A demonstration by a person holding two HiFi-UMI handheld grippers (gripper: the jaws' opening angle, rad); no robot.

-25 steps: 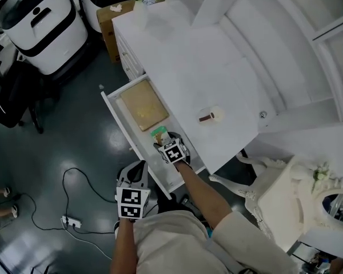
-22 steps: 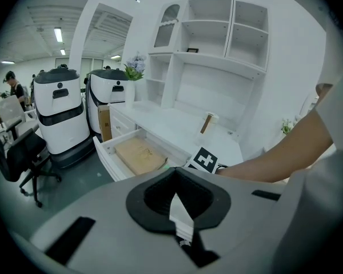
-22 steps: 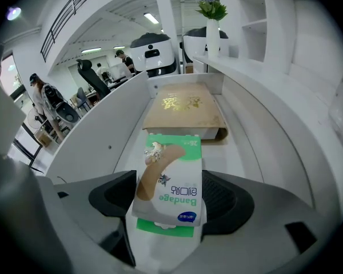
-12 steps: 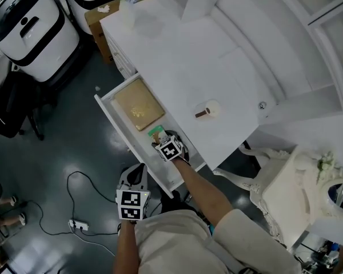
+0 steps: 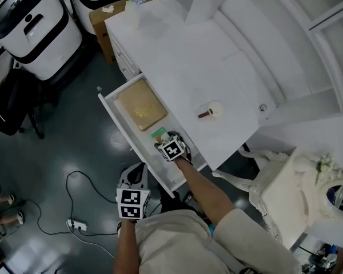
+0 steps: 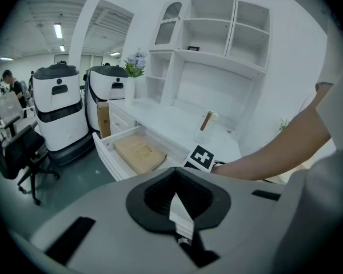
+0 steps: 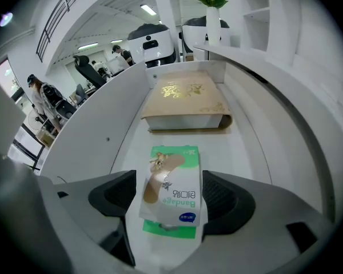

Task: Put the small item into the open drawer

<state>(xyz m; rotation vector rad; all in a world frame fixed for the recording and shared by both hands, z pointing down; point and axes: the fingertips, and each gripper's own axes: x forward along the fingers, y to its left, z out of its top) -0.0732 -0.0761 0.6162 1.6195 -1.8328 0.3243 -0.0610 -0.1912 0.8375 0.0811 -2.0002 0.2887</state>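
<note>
Your left hand-held gripper (image 6: 180, 210) is low and near your body, above the dark floor (image 5: 74, 147) and outside the drawer (image 7: 97, 136). Its jaws are pressed together, with nothing between them. Your right arm is stretched forward and down into the open drawer under the white table (image 5: 188, 61). The right hand-held gripper (image 7: 171, 210) has its jaws narrow, one at each long side of the bandage box (image 7: 174, 176), and grips it low over the drawer bottom, just in front of the tan book (image 7: 186, 99).
</note>
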